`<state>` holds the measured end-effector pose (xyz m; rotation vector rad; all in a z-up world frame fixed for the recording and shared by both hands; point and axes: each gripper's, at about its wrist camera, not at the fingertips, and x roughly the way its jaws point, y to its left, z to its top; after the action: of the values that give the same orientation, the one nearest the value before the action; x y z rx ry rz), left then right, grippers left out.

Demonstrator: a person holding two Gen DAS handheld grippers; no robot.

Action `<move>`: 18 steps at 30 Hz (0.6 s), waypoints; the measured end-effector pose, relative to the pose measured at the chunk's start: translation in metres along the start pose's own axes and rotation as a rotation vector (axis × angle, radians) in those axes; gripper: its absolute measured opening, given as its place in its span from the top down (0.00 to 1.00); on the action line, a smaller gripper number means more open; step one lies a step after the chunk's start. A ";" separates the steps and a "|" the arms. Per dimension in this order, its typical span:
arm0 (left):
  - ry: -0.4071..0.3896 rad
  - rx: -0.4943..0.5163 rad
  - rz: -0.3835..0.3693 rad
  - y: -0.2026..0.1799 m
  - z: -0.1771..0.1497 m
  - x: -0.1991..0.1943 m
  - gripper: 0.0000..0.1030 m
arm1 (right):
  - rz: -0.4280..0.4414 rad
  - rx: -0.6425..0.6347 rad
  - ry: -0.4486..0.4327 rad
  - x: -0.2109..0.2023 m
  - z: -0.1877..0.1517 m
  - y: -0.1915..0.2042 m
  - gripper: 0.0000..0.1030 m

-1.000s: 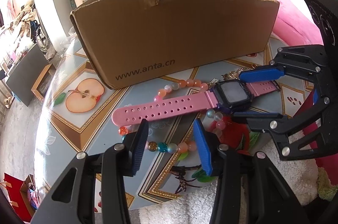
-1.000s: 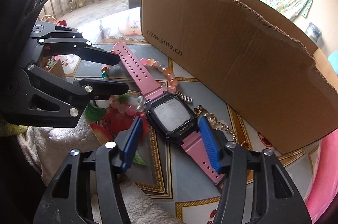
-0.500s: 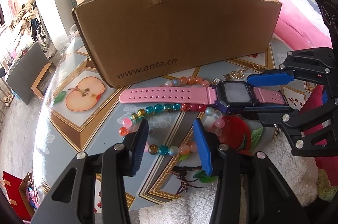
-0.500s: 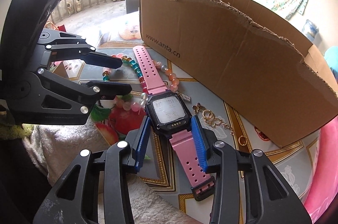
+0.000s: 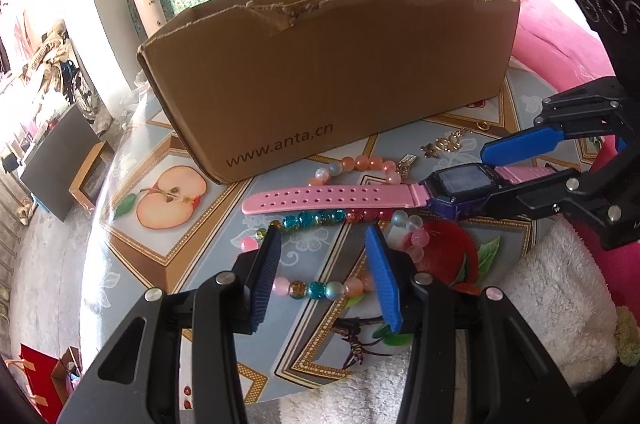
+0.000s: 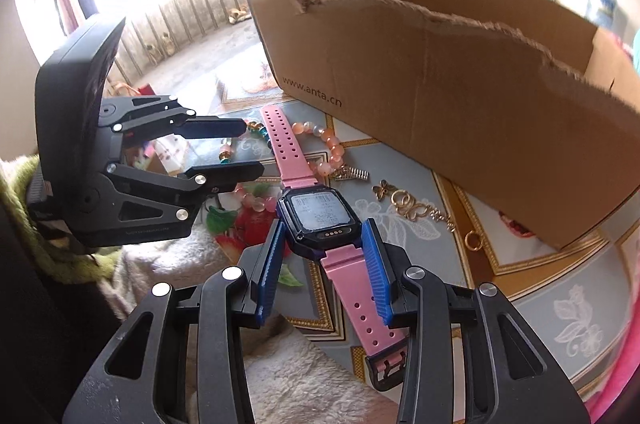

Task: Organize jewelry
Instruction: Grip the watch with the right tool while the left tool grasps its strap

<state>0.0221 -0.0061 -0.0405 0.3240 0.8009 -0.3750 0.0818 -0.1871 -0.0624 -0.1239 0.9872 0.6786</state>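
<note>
Standing along the far side of the table, the torn-topped cardboard box is the biggest thing here and reads "www.anta.cn" on its near wall; its open top likely makes it the place the jewelry is meant to go. In front of it, toward the table's near edge, the pink watch is clamped in the right gripper, whose blue pads press the sides of the dark case where the short strap joins it; the jaws closed on it within the last moment, and the long perforated strap sticks out level over the beads, so the watch looks lifted clear for carrying. Its screen shows faint writing too small to read. The left gripper hovers with jaws apart over the multicoloured bead bracelet, gripping nothing, probably lined up to take it next. A peach bead bracelet lies just before the box, and small gold charms and a ring rest nearer the box's right end.
</note>
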 end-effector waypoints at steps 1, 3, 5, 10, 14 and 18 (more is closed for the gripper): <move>-0.006 0.019 0.008 -0.002 0.000 -0.001 0.58 | 0.026 0.021 0.001 -0.001 0.000 -0.005 0.64; -0.013 0.053 0.020 -0.006 0.001 -0.002 0.58 | 0.070 0.053 0.005 -0.001 0.000 -0.010 0.64; -0.016 0.073 0.024 -0.007 0.003 -0.002 0.58 | 0.125 0.092 0.010 -0.003 0.000 -0.018 0.64; -0.022 0.136 0.040 -0.012 0.007 0.001 0.58 | 0.249 0.168 0.009 -0.011 0.000 -0.032 0.66; -0.022 0.170 0.048 -0.013 0.008 0.002 0.58 | 0.285 0.193 0.006 -0.010 0.003 -0.038 0.67; -0.034 0.194 0.077 -0.014 0.009 0.000 0.58 | 0.284 0.198 0.010 -0.012 0.000 -0.038 0.67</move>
<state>0.0214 -0.0224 -0.0362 0.5266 0.7178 -0.3857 0.0996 -0.2224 -0.0603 0.1907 1.0870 0.8343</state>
